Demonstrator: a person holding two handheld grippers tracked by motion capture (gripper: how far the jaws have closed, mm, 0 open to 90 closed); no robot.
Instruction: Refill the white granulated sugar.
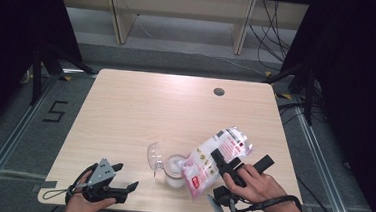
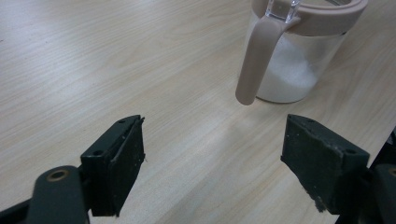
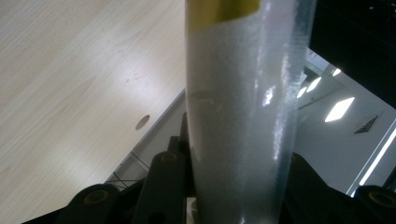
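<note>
The bag (image 3: 240,116) of white granules is clamped between the right gripper (image 1: 228,165) jaws and tilted mouth-down over the open jar (image 1: 174,169) near the table (image 1: 140,107) front edge, evidently for pouring; the left gripper (image 1: 121,177) is kept wide open, empty, beside it

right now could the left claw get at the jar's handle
Probably yes: the left claw is open, pointed at the jar, with bare table between them and the handle facing it. The tilted bag sits on the jar's other side.
</note>
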